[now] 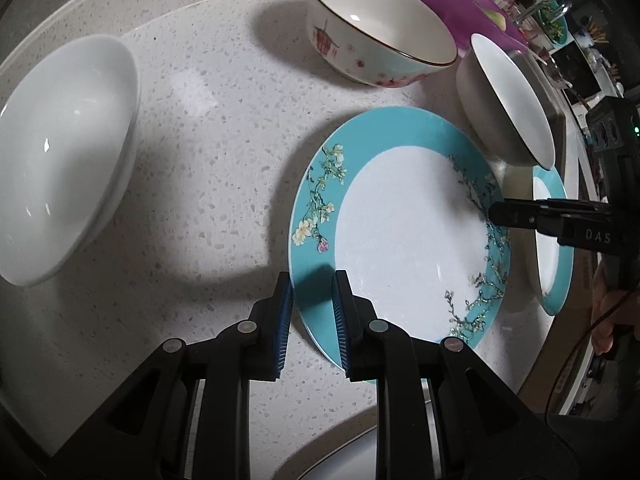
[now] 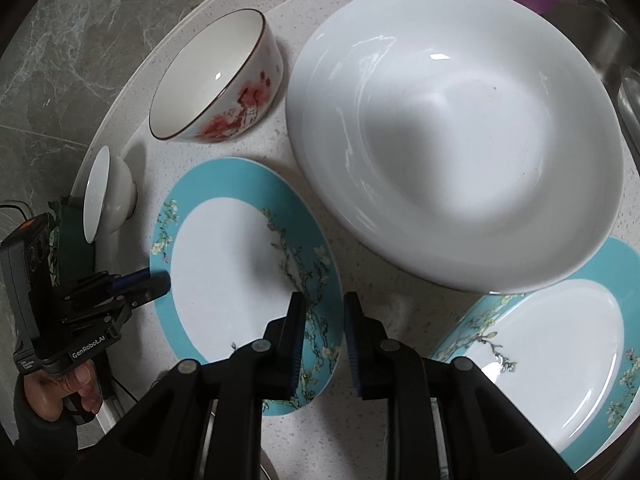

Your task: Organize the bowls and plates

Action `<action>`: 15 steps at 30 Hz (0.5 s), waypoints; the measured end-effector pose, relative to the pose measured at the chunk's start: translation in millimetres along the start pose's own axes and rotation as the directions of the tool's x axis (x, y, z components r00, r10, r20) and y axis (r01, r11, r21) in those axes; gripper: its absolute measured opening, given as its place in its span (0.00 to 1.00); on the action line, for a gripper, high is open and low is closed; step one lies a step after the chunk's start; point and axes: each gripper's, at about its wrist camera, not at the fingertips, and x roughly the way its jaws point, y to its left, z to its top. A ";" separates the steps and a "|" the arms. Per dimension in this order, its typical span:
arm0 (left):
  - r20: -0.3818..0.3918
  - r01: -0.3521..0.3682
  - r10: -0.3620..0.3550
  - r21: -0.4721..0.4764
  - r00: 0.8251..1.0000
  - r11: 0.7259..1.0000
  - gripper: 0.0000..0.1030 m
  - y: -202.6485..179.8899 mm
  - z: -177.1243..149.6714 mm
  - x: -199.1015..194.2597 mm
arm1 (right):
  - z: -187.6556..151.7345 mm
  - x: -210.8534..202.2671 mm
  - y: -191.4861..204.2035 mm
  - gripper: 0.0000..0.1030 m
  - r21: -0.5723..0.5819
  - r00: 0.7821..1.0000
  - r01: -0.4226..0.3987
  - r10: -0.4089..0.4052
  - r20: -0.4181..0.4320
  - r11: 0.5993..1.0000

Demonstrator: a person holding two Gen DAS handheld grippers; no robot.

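A pale speckled countertop (image 1: pixel 208 152) carries two teal floral plates (image 1: pixel 400 232) (image 2: pixel 552 364). A large white bowl (image 2: pixel 456 128), a red-patterned bowl (image 1: pixel 376 32) and a small white bowl (image 2: pixel 106 196) also stand on it.

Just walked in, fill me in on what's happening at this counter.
A person with handheld tongs in each hand is sorting dishes on a speckled counter. Both tongs are open at the teal plate: the left tongs straddle its near rim, the right tongs its opposite rim. Nothing is lifted yet. A big white bowl, a red-flowered bowl, a small white bowl and a second teal plate sit around it.
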 end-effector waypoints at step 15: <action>0.000 0.009 -0.009 0.018 1.000 1.000 0.19 -5.6 -8.1 2.0 | -18.3 6.9 22.3 0.61 -0.007 0.999 0.005 -0.006 -0.039 1.000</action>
